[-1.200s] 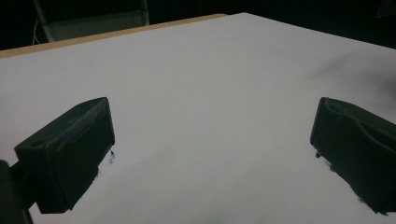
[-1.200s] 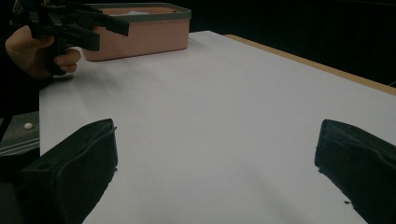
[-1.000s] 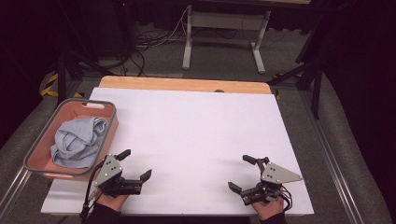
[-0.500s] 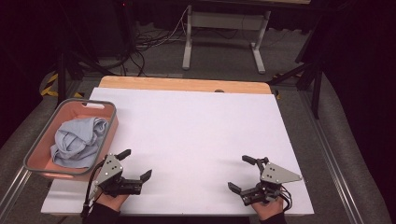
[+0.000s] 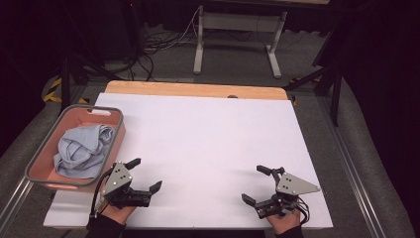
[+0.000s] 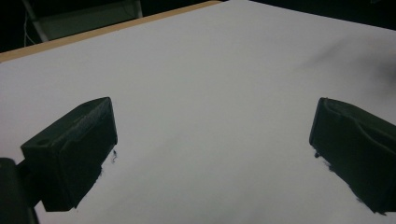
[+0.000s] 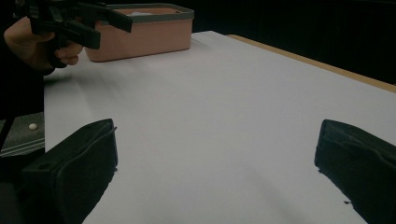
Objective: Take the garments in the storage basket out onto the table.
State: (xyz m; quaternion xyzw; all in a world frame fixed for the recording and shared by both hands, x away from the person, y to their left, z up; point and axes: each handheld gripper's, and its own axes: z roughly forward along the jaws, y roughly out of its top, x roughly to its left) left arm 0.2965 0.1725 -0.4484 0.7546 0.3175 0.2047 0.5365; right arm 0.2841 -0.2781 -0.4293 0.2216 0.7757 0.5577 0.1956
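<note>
Nothing moved; right tool's view (image 7: 215,154) catches the basket (image 7: 140,35).

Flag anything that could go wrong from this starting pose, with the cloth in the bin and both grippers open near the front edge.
1. The bluish cloth lies bunched in the pink bin; the left gripper might pinch only one fold, so it drags out unevenly.
2. The bin sits at the table's left edge; a pull could shift or tip it.
3. The right gripper is far across, so any handover means a long reach.
</note>
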